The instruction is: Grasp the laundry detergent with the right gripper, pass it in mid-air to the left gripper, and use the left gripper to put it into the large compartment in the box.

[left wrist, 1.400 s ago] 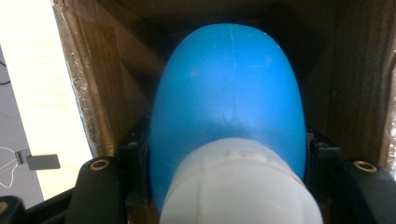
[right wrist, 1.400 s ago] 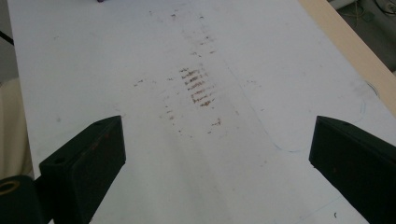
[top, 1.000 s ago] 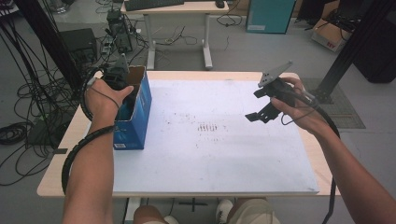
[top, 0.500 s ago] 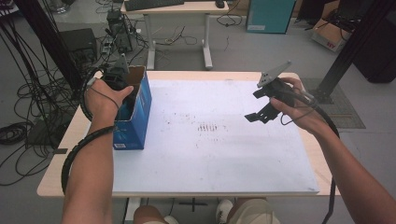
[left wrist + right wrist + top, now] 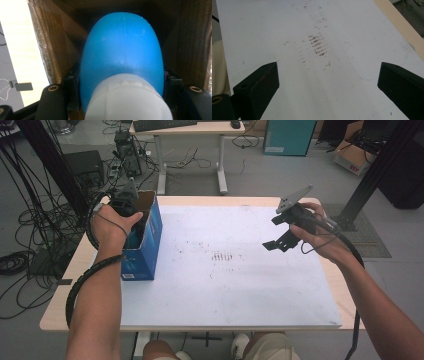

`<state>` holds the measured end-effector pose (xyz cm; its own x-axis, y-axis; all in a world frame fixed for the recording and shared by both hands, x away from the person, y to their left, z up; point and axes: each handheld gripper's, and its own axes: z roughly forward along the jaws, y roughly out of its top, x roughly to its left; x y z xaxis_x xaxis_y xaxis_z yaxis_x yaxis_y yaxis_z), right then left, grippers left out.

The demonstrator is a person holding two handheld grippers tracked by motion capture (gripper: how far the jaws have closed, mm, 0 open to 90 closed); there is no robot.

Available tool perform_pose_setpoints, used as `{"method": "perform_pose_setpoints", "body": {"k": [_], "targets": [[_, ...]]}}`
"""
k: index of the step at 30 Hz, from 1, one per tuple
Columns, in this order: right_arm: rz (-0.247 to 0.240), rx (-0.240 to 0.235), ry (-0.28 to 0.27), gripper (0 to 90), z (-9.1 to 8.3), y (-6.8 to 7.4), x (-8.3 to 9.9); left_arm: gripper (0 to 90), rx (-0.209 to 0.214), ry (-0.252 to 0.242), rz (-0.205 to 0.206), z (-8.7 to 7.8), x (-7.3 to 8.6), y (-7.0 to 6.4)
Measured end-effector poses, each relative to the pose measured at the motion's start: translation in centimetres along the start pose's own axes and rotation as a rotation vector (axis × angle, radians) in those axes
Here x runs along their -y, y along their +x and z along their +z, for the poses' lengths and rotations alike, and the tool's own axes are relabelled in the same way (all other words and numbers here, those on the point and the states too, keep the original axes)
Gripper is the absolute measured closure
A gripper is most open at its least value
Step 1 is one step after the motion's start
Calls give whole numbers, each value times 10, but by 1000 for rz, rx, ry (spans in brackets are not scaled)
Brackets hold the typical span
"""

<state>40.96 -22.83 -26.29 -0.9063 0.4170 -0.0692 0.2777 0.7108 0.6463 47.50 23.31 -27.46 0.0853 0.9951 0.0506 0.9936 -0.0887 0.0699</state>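
The left gripper [image 5: 131,220] clamps a blue bottle [image 5: 122,52] inside the blue box [image 5: 150,240] at the table's left edge. The right gripper [image 5: 327,82] hovers at the right, jaws spread wide, gripping nothing, above the stained white sheet [image 5: 225,270].

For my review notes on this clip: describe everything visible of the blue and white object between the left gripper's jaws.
The blue and white object is a smooth, rounded, matte blue dome, plastic by its look, with a faint seam down its middle. Its near end is a white ribbed part, like a cap. It sits inside the blue cardboard box, whose brown inner walls surround it. The left gripper has one black jaw against each side of it. What it is exactly cannot be told.
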Motion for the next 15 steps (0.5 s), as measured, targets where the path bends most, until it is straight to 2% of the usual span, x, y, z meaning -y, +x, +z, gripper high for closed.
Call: {"method": "perform_pose_setpoints", "body": {"k": [4,5,15], "targets": [[11,3,-4,38,1,1,-1,364,0,-1,-1,0,0,0],[-2,-2,-2,38,1,0,-1,363,0,0,0,0,0,0],[0,-1,-4,38,3,2,0,327,8,0,0,1,0,-1]]}}
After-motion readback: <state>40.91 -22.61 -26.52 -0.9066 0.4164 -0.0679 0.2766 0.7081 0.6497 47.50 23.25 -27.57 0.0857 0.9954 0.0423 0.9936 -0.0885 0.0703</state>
